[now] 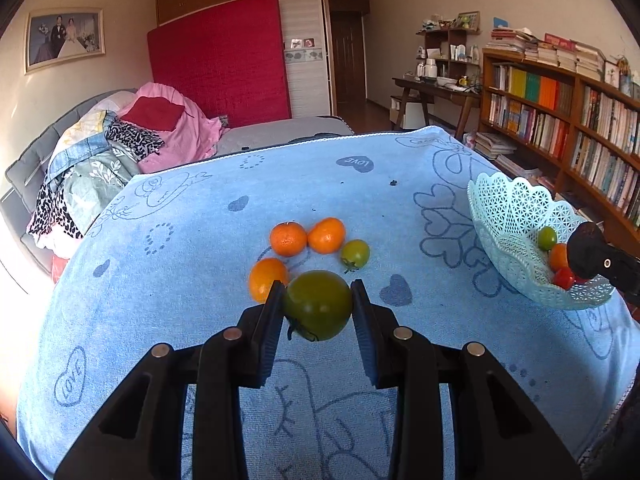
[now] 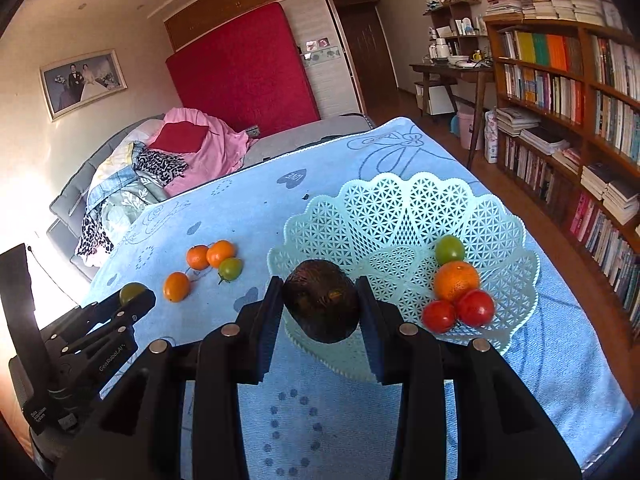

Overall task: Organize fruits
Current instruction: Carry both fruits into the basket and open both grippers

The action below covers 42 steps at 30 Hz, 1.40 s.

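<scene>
Together, we held a fruit in each gripper. Our left gripper (image 1: 318, 300) was clamped on a green tomato (image 1: 318, 305), both pads pressed to its sides, just above the blue cloth (image 1: 180, 280). Pressed against the outer face of its left finger sat an orange (image 1: 264, 278), the nearest thing crowding the grip. Just ahead of the fingertips lay two more oranges (image 1: 307, 236) side by side, touching, and a small green tomato (image 1: 355, 254) slightly to the right of them. Far to the right of that gripper stood the basket (image 1: 508, 216), with our other gripper's tip over its near edge.

Our right gripper (image 2: 320, 306) was closed on a dark avocado (image 2: 320, 307), carried over the basket's near left rim (image 2: 280, 256). Inside the basket, ahead and to the right of the fingers, we saw a small green fruit (image 2: 449, 249), an orange below it (image 2: 456, 280) and two red tomatoes (image 2: 458, 311) touching each other, all clustered together and apart from the avocado. To the left of this gripper, on the cloth, the loose oranges and small tomato lay well apart from the basket, with the left gripper low at the left edge.
</scene>
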Each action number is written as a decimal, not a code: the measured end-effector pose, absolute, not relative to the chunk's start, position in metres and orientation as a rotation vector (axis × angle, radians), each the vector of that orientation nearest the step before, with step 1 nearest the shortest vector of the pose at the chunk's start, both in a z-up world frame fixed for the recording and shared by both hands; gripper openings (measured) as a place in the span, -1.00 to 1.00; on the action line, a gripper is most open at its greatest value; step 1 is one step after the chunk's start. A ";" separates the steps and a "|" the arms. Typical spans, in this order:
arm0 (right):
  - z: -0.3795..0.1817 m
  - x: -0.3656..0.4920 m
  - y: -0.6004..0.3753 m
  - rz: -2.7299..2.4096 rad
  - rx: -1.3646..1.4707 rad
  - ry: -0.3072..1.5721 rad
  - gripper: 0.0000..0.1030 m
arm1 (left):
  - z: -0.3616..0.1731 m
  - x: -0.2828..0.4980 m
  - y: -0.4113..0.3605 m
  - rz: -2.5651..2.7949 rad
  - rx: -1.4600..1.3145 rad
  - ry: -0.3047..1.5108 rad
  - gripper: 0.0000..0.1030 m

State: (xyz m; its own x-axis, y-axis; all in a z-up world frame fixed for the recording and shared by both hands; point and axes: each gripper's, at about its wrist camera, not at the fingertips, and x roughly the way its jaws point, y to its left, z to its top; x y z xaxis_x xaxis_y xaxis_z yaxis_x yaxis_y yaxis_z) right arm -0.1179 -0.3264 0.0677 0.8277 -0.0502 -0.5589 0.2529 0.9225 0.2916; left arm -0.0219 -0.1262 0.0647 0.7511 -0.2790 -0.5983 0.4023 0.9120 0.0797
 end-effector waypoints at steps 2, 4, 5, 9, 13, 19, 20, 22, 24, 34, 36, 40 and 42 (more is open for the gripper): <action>0.065 -0.122 -0.335 -0.181 0.373 0.578 -0.26 | 0.065 -0.021 -0.132 -0.388 0.212 0.622 -0.34; 0.064 -0.125 -0.342 -0.193 0.381 0.578 -0.26 | 0.066 -0.021 -0.138 -0.403 0.216 0.625 -0.34; 0.062 -0.126 -0.346 -0.200 0.386 0.578 -0.26 | 0.066 -0.021 -0.141 -0.413 0.217 0.627 -0.34; 0.059 -0.130 -0.356 -0.213 0.398 0.580 -0.26 | 0.068 -0.021 -0.156 -0.488 0.203 0.641 -0.34; 0.057 -0.133 -0.362 -0.235 0.395 0.578 -0.26 | 0.069 -0.022 -0.173 -0.567 0.196 0.657 -0.34; 0.055 -0.134 -0.367 -0.256 0.385 0.572 -0.26 | 0.072 -0.023 -0.201 -0.658 0.195 0.660 -0.34; 0.054 -0.134 -0.369 -0.255 0.391 0.574 -0.26 | 0.073 -0.024 -0.205 -0.675 0.191 0.663 -0.34; 0.052 -0.134 -0.370 -0.254 0.396 0.578 -0.26 | 0.074 -0.024 -0.213 -0.705 0.184 0.668 -0.34; 0.051 -0.134 -0.371 -0.253 0.400 0.580 -0.26 | 0.075 -0.025 -0.222 -0.727 0.187 0.669 -0.34; 0.058 -0.138 -0.376 -0.275 0.395 0.547 -0.26 | 0.074 -0.029 -0.251 -0.824 0.190 0.689 -0.33; 0.057 -0.138 -0.378 -0.284 0.403 0.546 -0.26 | 0.073 -0.029 -0.252 -0.827 0.187 0.691 -0.16; 0.056 -0.140 -0.386 -0.311 0.434 0.538 -0.23 | 0.072 -0.029 -0.247 -0.811 0.183 0.675 0.09; 0.055 -0.141 -0.388 -0.321 0.446 0.536 -0.23 | 0.072 -0.027 -0.244 -0.802 0.174 0.676 0.19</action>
State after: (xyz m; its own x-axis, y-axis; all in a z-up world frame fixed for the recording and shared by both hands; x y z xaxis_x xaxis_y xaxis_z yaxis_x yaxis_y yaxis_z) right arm -0.1413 -0.3885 0.0554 0.8142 -0.1768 -0.5530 0.4043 0.8562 0.3216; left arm -0.0268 -0.2437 0.0717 0.4997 -0.6056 -0.6193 0.7127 0.6938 -0.1034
